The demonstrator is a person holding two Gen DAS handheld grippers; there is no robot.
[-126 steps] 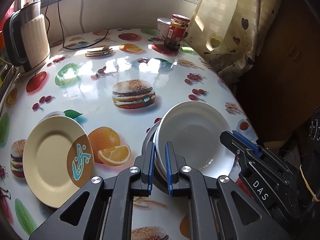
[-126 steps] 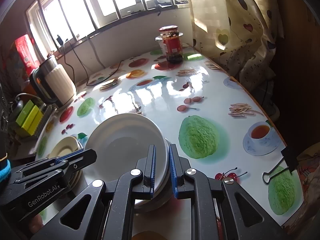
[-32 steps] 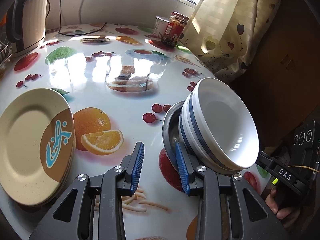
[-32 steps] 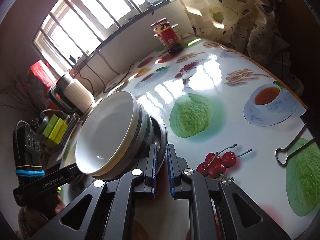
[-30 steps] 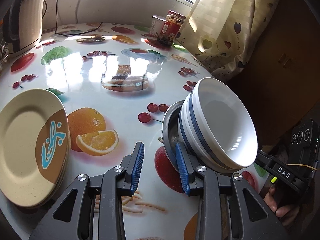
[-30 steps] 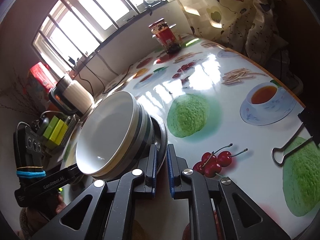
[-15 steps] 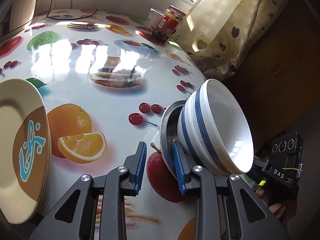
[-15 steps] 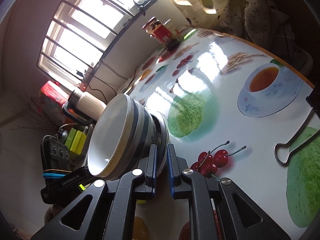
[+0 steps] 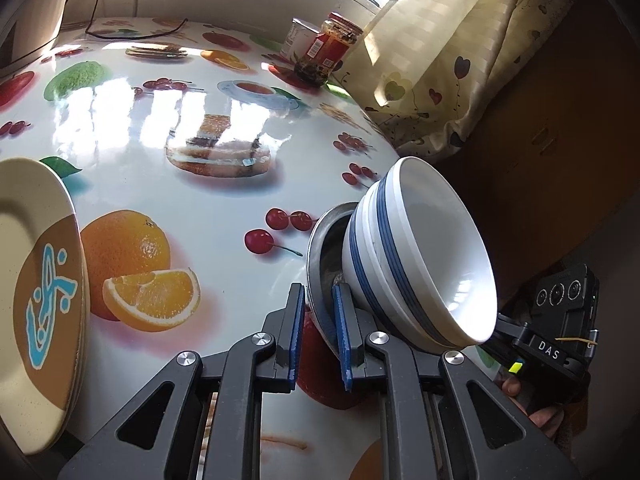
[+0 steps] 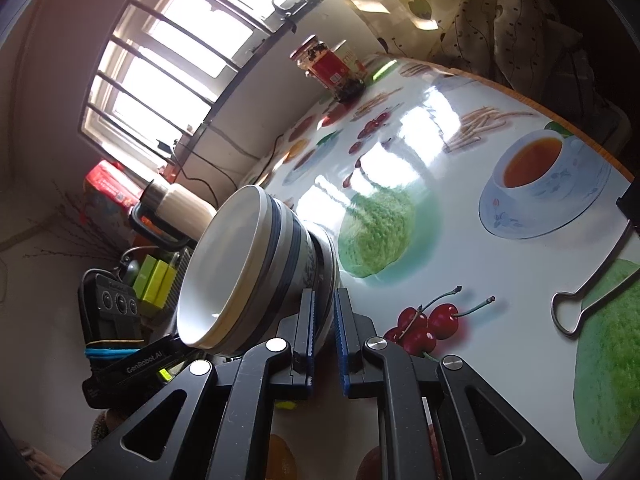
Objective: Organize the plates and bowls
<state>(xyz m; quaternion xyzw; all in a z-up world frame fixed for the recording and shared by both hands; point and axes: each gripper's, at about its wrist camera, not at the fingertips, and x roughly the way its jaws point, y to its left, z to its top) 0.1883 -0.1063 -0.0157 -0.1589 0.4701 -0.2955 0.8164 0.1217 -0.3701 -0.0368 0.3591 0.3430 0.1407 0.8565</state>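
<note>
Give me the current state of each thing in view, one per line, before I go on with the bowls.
Left gripper: jaws just closing, now shut on metal bowl rim.
Right gripper: shut on the same rim, opposite side.
Metal bowl: tipped steeply, held by both grippers.
Blue-striped bowls: nested in the metal bowl, tipped with it.
Beige plates: stacked on the table.
Jar: upright, lid on.

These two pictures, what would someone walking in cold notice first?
Most striking is the stack of white bowls with blue bands, tipped steeply on its side inside a metal bowl, with the left gripper and right gripper each clamped on the metal rim from opposite sides. Next comes the glossy tablecloth printed with fruit and burgers. A tan plate with a blue squiggle sits at the left view's left edge.
</note>
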